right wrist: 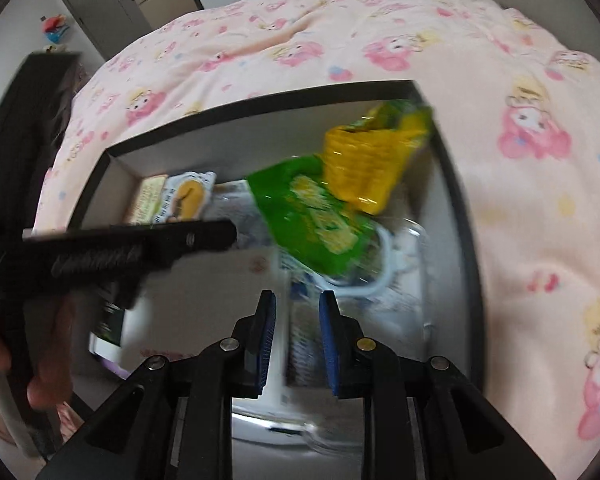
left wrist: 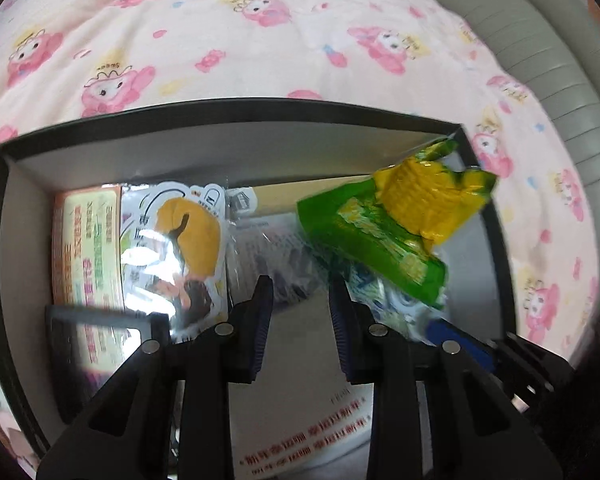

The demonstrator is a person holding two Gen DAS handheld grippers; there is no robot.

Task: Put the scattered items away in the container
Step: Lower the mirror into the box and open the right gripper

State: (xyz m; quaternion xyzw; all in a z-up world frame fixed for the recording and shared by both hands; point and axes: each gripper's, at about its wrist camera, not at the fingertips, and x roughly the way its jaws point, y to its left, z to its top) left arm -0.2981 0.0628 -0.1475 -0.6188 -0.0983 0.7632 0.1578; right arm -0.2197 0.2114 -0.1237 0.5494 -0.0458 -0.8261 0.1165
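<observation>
Box [left wrist: 4, 216] on bed [left wrist: 260, 48]; green packet [left wrist: 384, 236] at 2 o'clock inside. Left gripper [left wrist: 300, 300] and right gripper [right wrist: 296, 312]: fingers narrow, gripping nothing.

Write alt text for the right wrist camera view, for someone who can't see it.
A green and yellow snack packet lies tilted on other packets inside a dark-rimmed cardboard box on a pink cartoon-print bedspread. The right gripper hovers above with nothing between its blue pads; the left gripper reaches in from the left.
</observation>
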